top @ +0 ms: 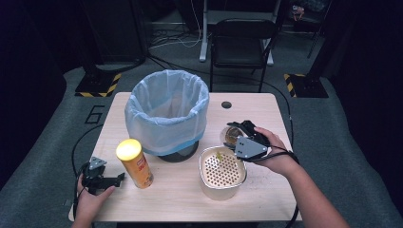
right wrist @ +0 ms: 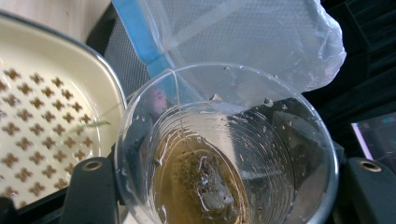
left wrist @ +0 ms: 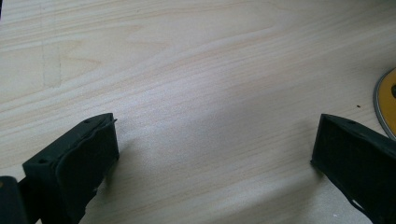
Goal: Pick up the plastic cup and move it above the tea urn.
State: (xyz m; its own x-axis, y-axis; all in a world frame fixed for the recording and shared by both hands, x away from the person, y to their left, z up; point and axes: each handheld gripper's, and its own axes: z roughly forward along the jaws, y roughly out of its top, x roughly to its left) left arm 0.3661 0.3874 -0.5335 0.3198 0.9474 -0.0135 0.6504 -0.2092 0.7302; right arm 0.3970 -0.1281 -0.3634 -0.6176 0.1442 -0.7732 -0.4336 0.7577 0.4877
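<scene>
Right now my right gripper has its jaws closed around a clear plastic cup, one jaw on each side of the wall, holding it upright near the table's right edge, just beside the cream strainer. In the cup sits brown tea with a soaked tea bag at the bottom, its string running up over the rim. I judge I am gripping low and level so nothing spills before I tip it over the strainer, whose perforated insert should catch the bag and let the liquid through. Behind them stands the bin with its pale blue liner, towards the far edge, ready for the bag afterwards. My left gripper rests at the near left corner with its jaws spread wide and nothing between them, parked out of the way beside the yellow-lidded crisp can. That can carries a red label, but its lettering is too small to read. On the floor by the table's left edge a large 6 is painted.
</scene>
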